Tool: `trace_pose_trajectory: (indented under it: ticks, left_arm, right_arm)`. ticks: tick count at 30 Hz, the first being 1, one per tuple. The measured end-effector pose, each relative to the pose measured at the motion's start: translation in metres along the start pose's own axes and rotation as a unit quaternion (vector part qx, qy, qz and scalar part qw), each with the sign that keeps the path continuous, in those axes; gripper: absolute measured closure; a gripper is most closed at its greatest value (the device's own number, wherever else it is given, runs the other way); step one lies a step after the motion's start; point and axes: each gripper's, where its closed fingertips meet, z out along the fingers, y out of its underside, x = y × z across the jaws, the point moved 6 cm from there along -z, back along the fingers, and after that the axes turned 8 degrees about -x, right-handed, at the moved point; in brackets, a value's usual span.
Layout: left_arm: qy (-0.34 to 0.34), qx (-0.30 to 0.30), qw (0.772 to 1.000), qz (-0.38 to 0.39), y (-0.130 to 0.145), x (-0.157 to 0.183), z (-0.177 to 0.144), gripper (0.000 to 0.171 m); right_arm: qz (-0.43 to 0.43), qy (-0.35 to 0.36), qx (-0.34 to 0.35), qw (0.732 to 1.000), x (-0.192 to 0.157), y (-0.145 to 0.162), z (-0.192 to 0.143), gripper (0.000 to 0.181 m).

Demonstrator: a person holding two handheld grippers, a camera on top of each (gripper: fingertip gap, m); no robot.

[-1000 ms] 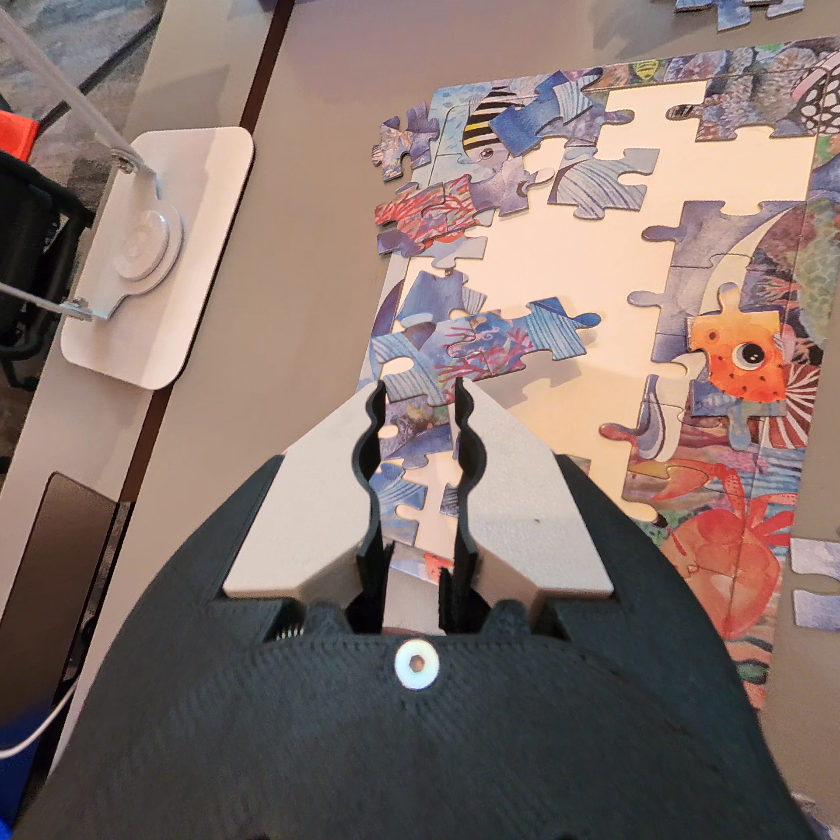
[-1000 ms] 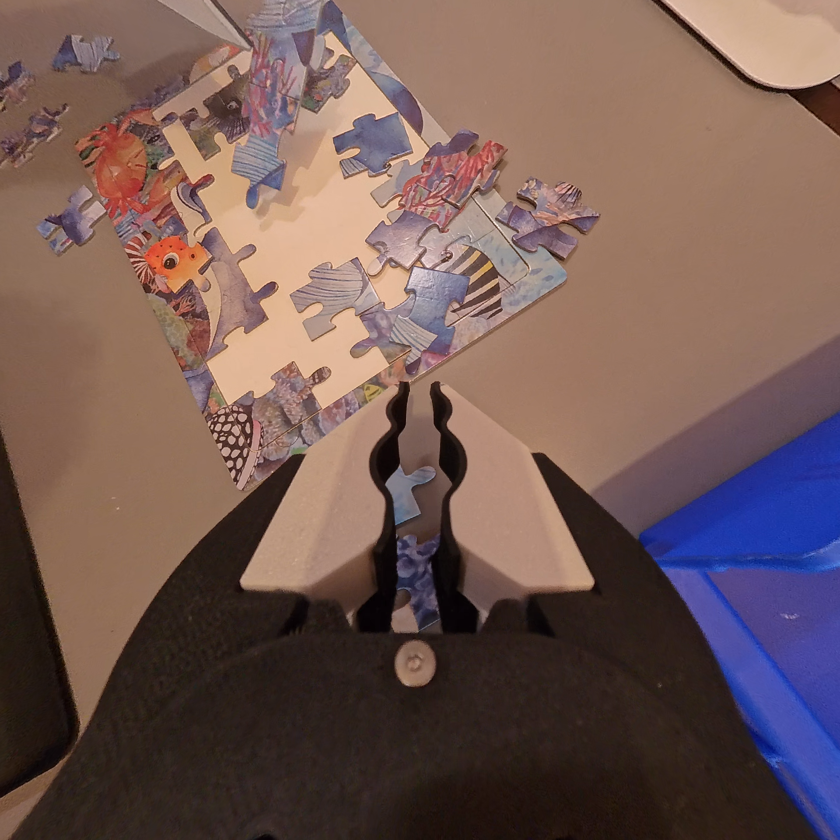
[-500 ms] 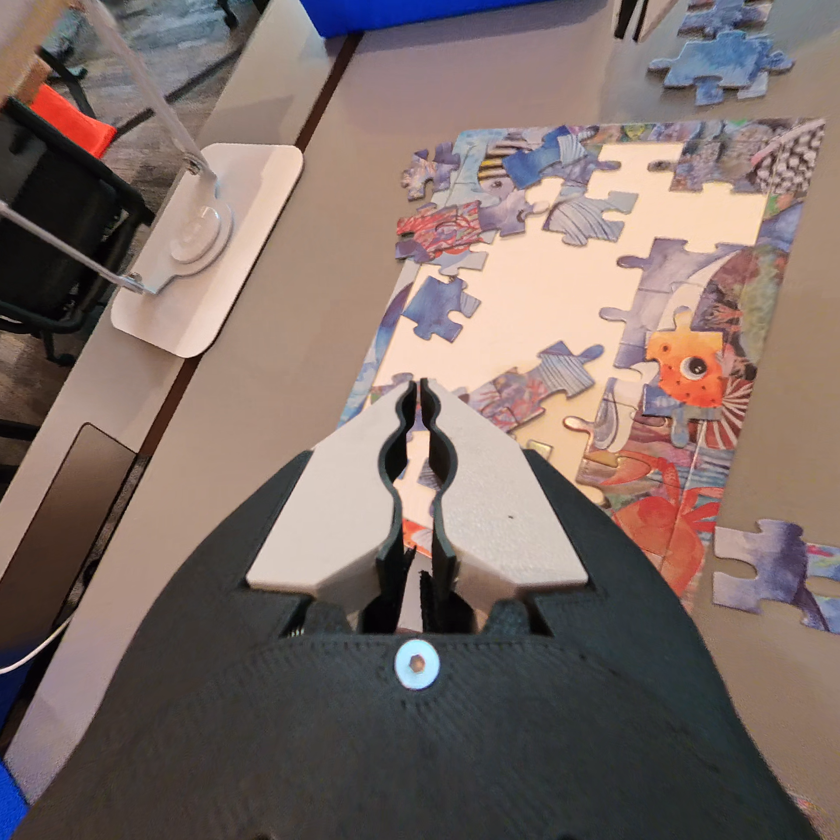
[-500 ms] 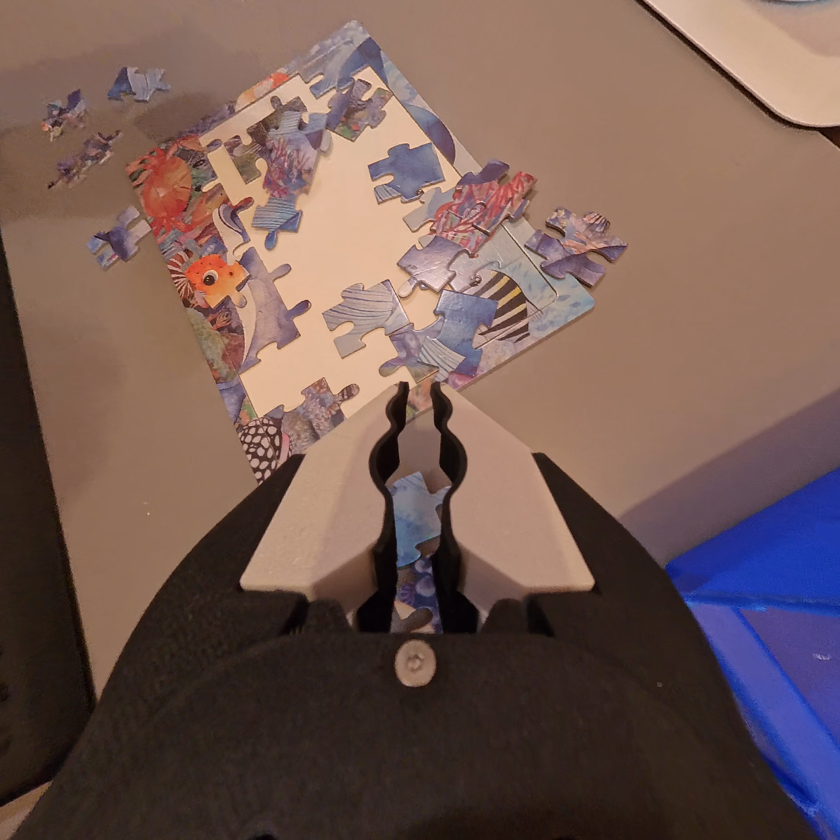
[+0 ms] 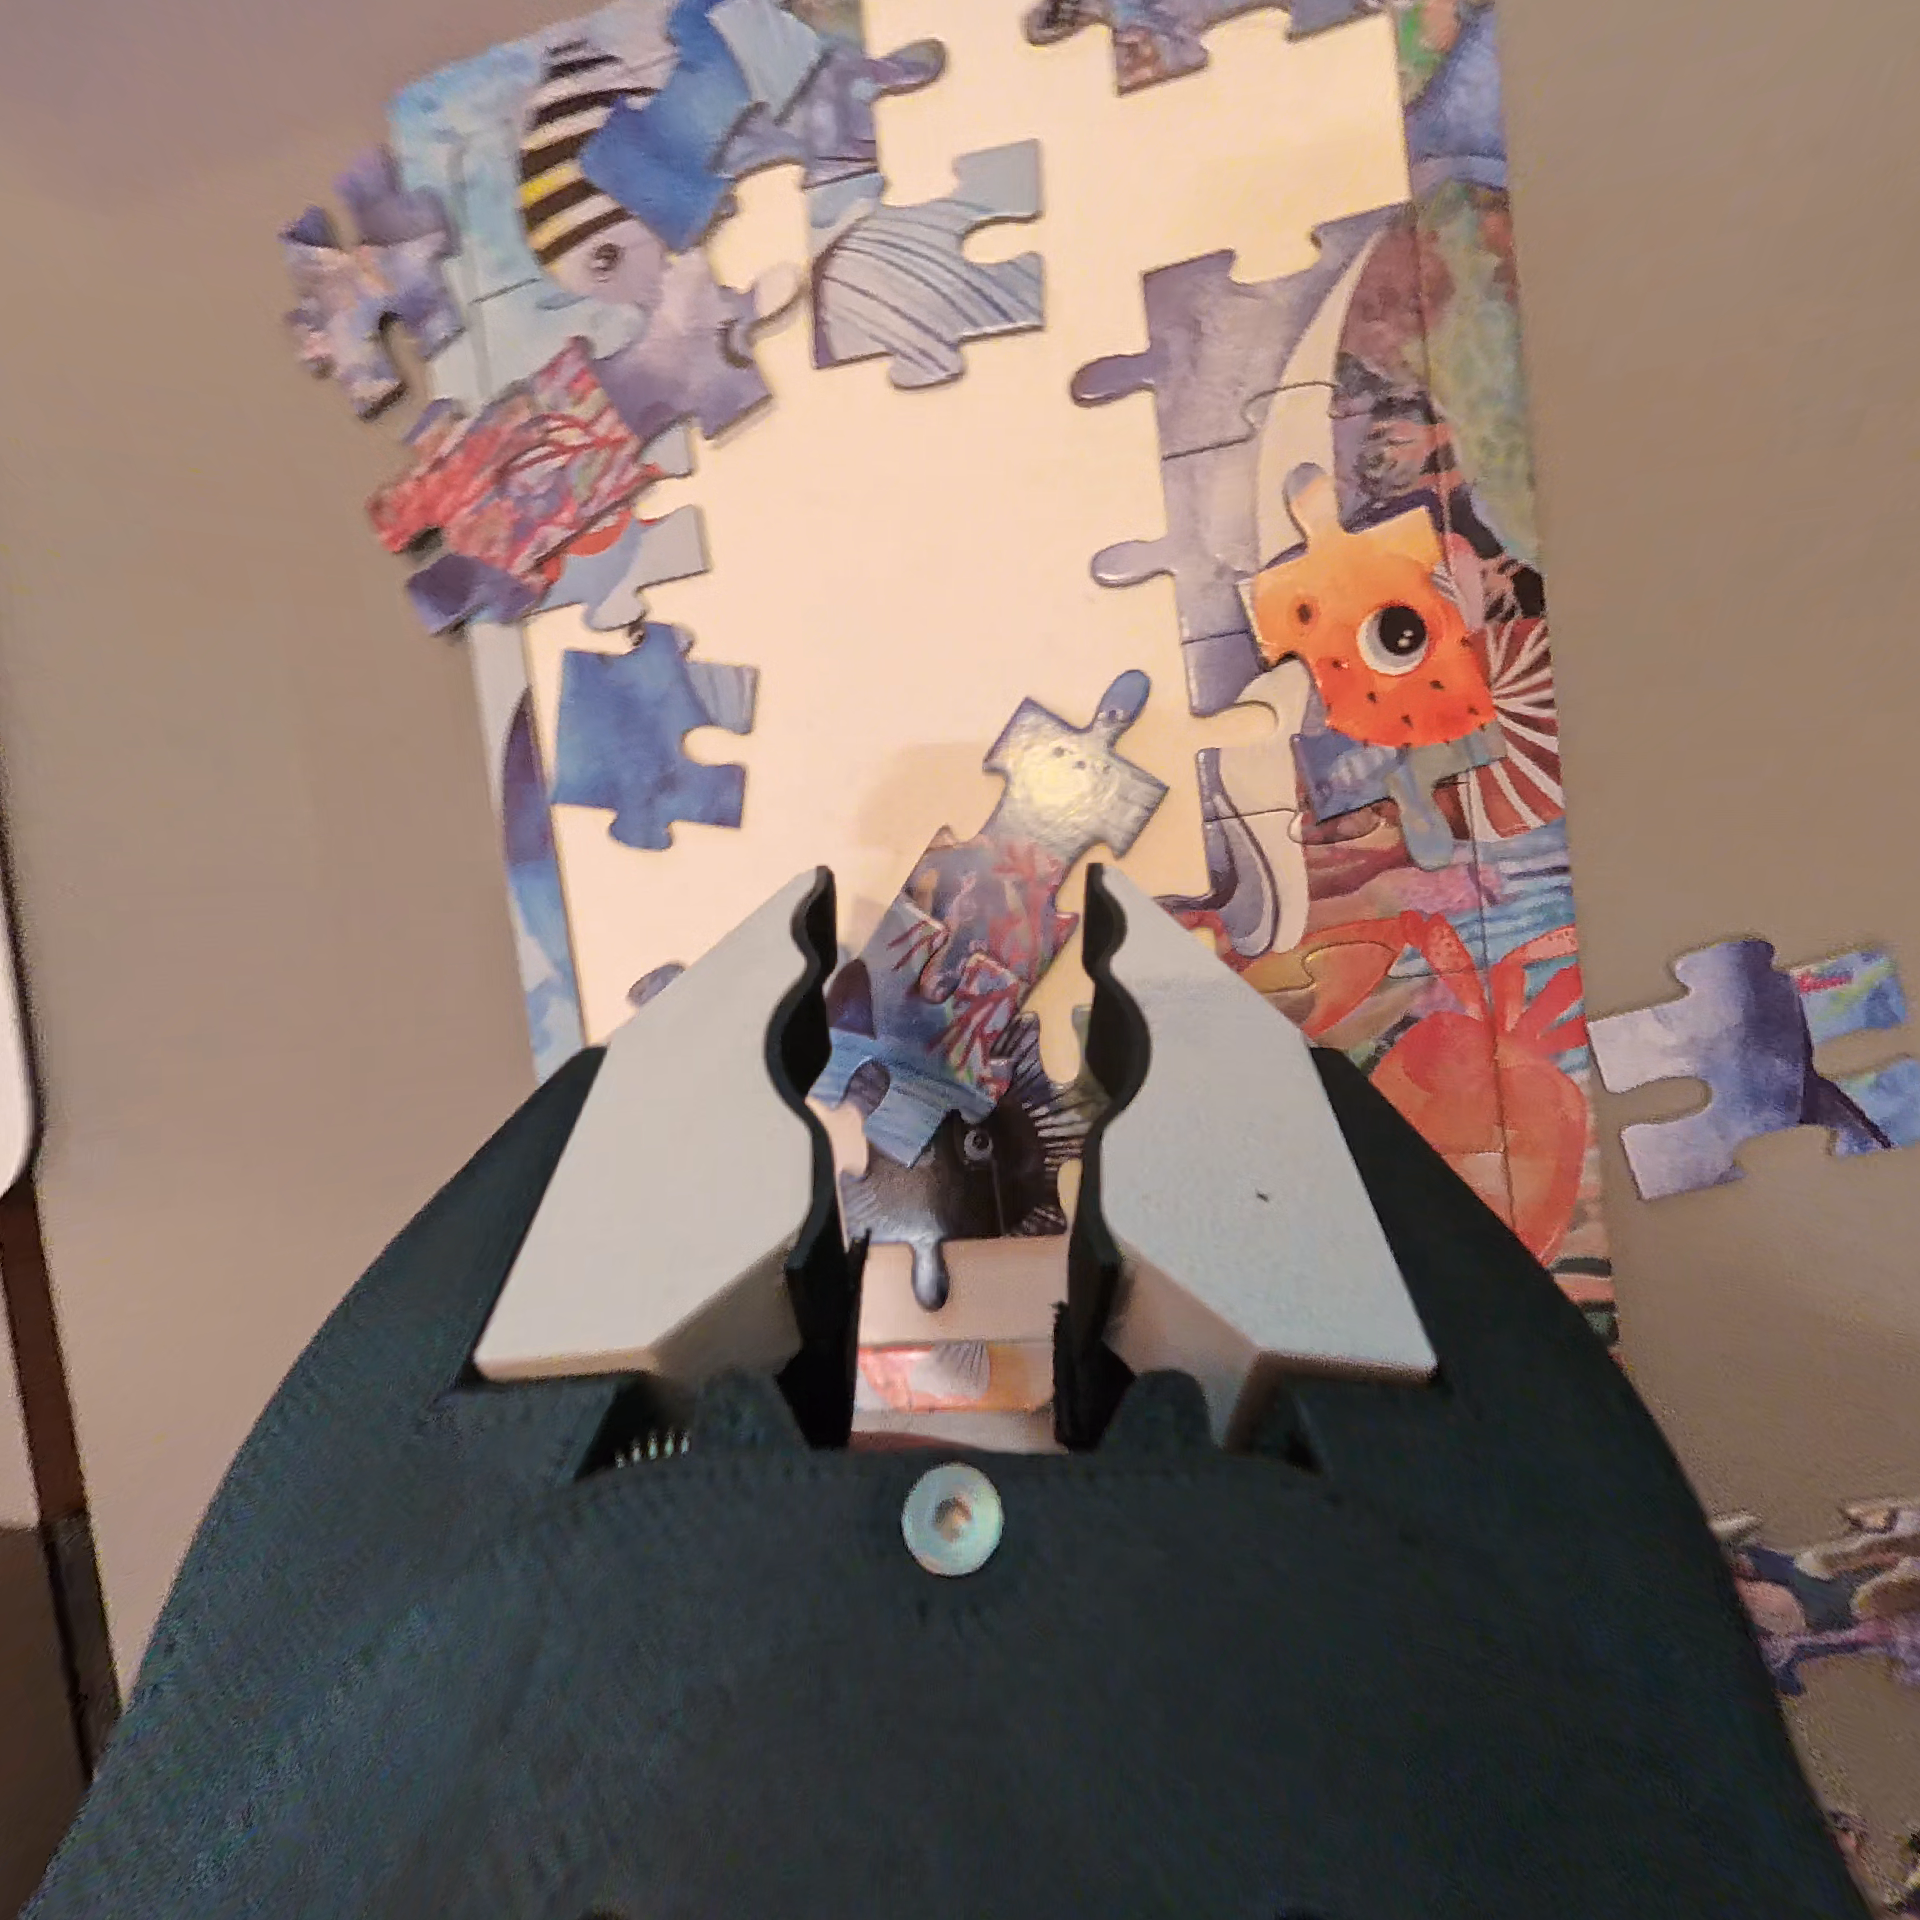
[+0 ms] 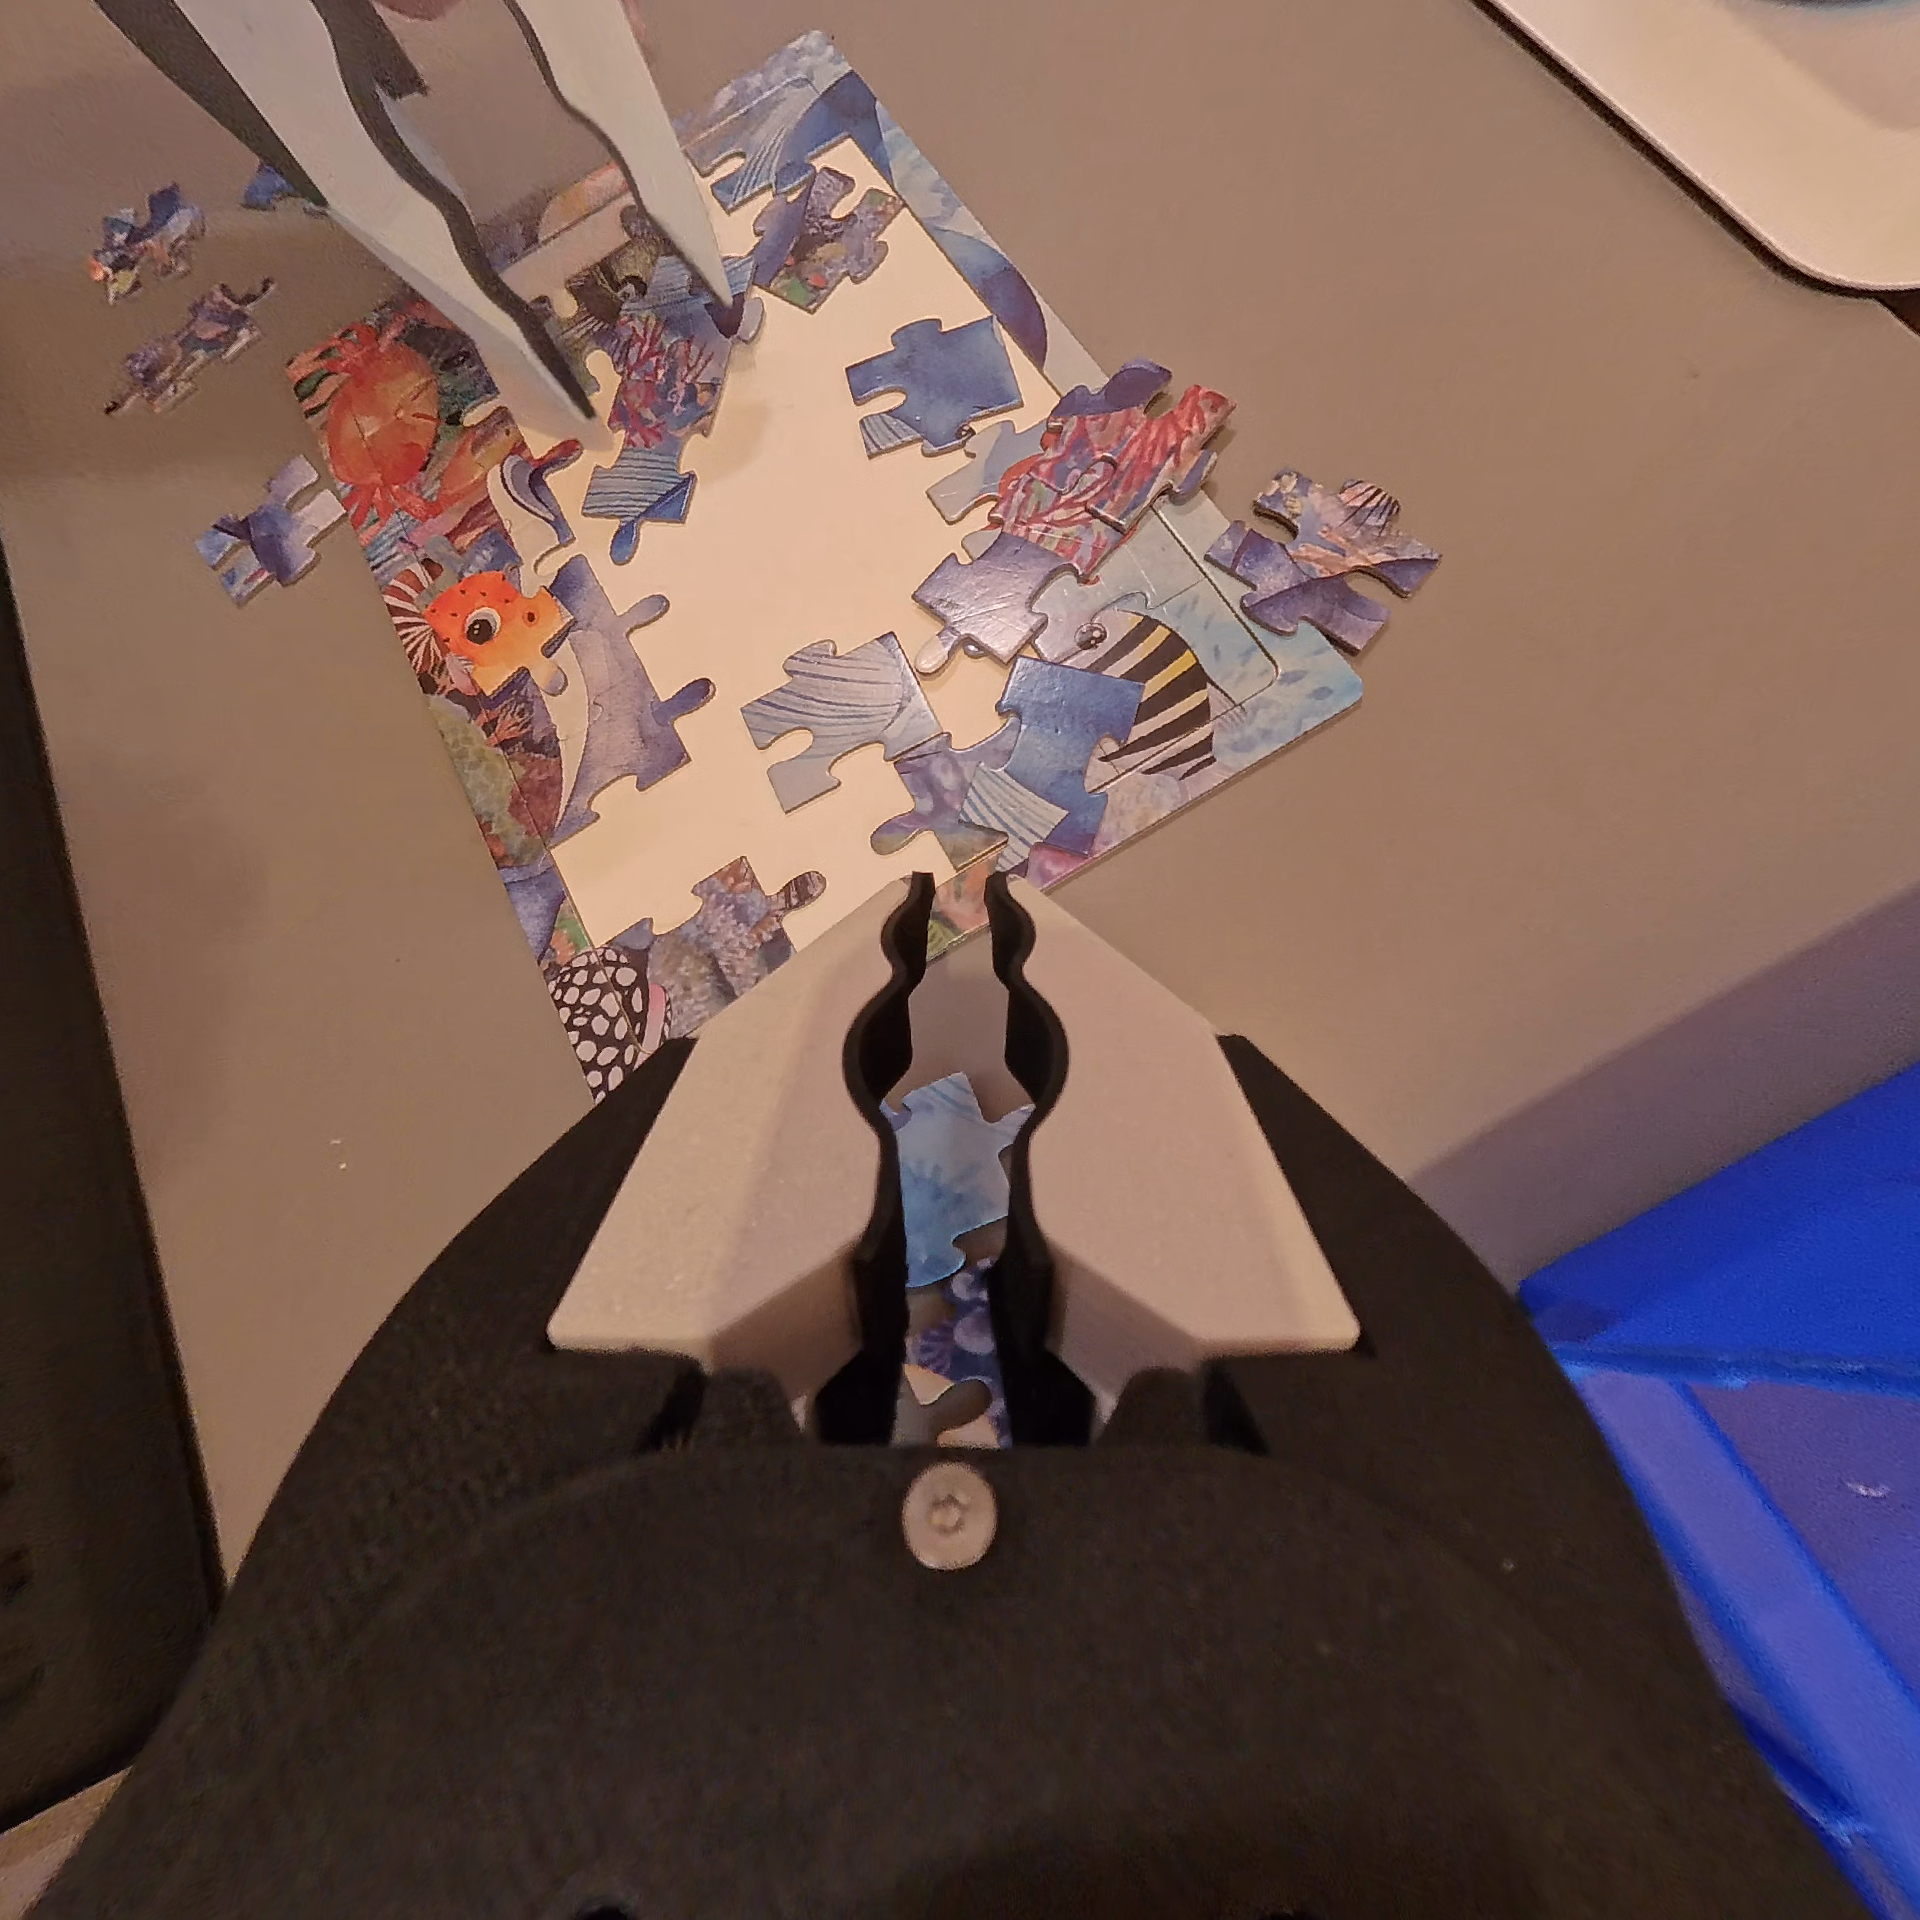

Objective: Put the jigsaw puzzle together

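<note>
The puzzle board (image 5: 935,520) lies on the grey table with its cream middle partly bare; it also shows in the right wrist view (image 6: 790,540). A strip of joined coral-and-blue pieces (image 5: 1049,810) lies tilted on the board. My left gripper (image 5: 958,883) is open, low over the board, one finger on each side of the strip, and neither pad presses on it. The right wrist view shows the same gripper (image 6: 660,372) and strip (image 6: 649,457). My right gripper (image 6: 956,888) hovers at the board's near corner, jaws a narrow gap apart, nothing between the tips. A light blue piece (image 6: 951,1164) shows through the gap farther back.
An orange fish (image 5: 1371,644) is fitted at the board's right side. Loose pieces lie beside the board (image 5: 1745,1049) (image 6: 1330,561) (image 6: 270,530). A blue bin (image 6: 1766,1403) stands at the right. A white stand base (image 6: 1766,135) sits at the far right corner. Across from one pair of fingers to the other is roughly 20 centimetres. To reach the light blue piece (image 6: 951,1164) in a straight line is about 7 centimetres for my right fingers, about 25 centimetres for my left.
The joined strip, held up by my left gripper a second ago, now lies on the board. The left jaws shut empty while pulling back, then opened and came down astride it. The right gripper barely moved.
</note>
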Motion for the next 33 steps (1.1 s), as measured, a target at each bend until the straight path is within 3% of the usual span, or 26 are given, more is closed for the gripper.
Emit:
trace_pose_trajectory:
  ticks: [7, 12, 20, 23, 25, 28, 30, 33]
  left_arm:
    - [0.076, -0.018, 0.997, 0.007, -0.002, 0.001, 0.011, 0.14]
    - [0.07, 0.0, 0.997, -0.017, 0.001, 0.002, 0.011, 0.142]
    - [-0.005, 0.022, 0.997, -0.074, 0.003, -0.005, -0.004, 0.144]
    - [-0.043, 0.069, 0.991, -0.109, -0.014, -0.008, -0.015, 0.145]
    - [-0.097, 0.098, 0.983, -0.125, -0.03, -0.013, -0.021, 0.171]
    - [-0.149, 0.134, 0.972, -0.125, -0.058, -0.012, -0.026, 0.171]
    - [-0.159, 0.096, 0.978, -0.09, -0.066, -0.008, -0.017, 0.171]
    - [-0.167, 0.066, 0.981, -0.077, -0.061, -0.018, -0.016, 0.167]
  right_arm:
    - [0.005, 0.001, 0.0, 1.0, 0.003, 0.002, -0.001, 0.171]
    - [0.005, 0.001, -0.001, 1.0, 0.004, 0.003, -0.001, 0.171]
    - [0.002, -0.002, 0.004, 1.0, 0.001, 0.0, -0.003, 0.171]
    - [0.006, -0.024, 0.02, 1.0, -0.004, -0.004, -0.002, 0.17]
    - [0.013, -0.057, 0.039, 0.998, -0.012, -0.01, -0.001, 0.168]
    - [0.033, -0.119, 0.073, 0.99, -0.025, -0.02, 0.005, 0.165]
    - [0.043, -0.147, 0.071, 0.986, -0.033, -0.023, 0.012, 0.163]
    - [0.033, -0.129, 0.039, 0.99, -0.033, -0.018, 0.021, 0.161]
